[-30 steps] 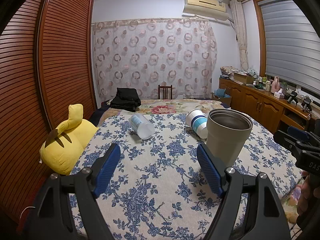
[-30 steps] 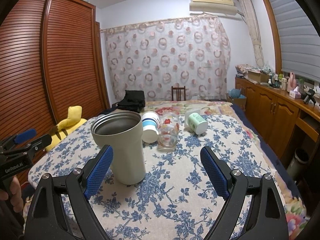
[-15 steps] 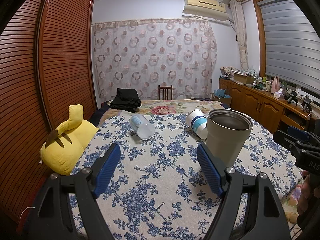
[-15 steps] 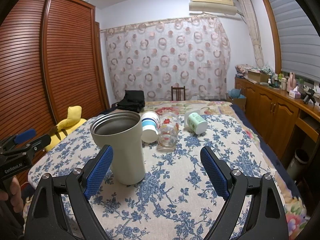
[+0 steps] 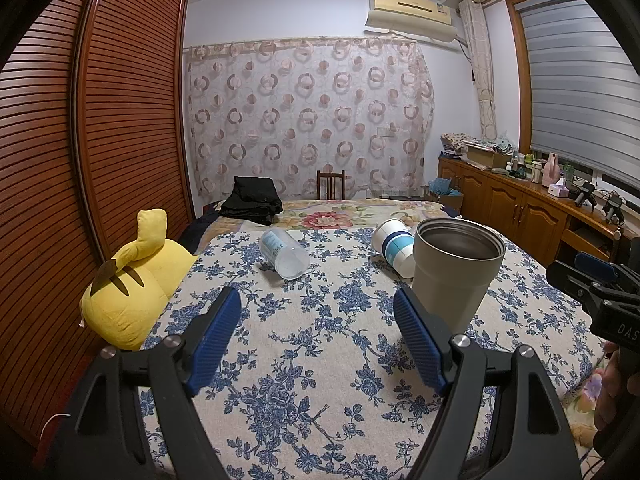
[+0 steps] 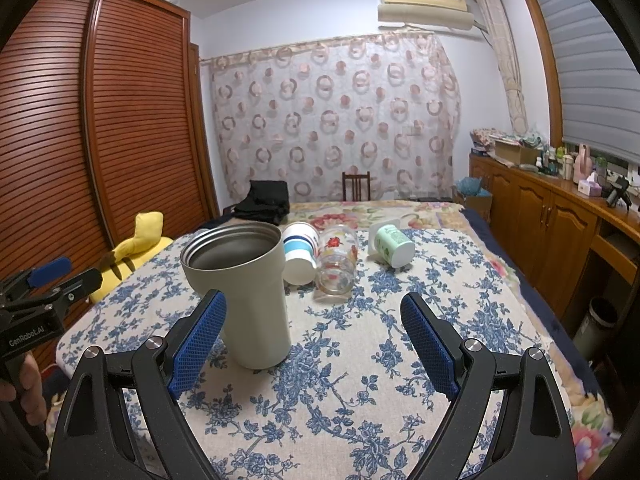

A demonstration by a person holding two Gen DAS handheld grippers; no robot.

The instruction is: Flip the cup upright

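Note:
A tall grey steel tumbler (image 5: 456, 272) stands upright, mouth up, on the blue-flowered cloth (image 5: 304, 360); it also shows in the right wrist view (image 6: 248, 288). My left gripper (image 5: 318, 340) is open and empty, the tumbler just behind its right finger. My right gripper (image 6: 314, 344) is open and empty, the tumbler just behind its left finger. Lying on their sides are a white-and-blue cup (image 6: 298, 252), a flowered glass (image 6: 336, 262), a green mug (image 6: 394, 242) and a clear plastic cup (image 5: 282, 252).
A yellow plush toy (image 5: 136, 280) lies at the cloth's left edge. A black bundle of clothes (image 5: 252, 200) sits at the far end. Wooden wardrobe doors (image 5: 100, 140) run along the left, a wooden cabinet (image 5: 520, 208) along the right.

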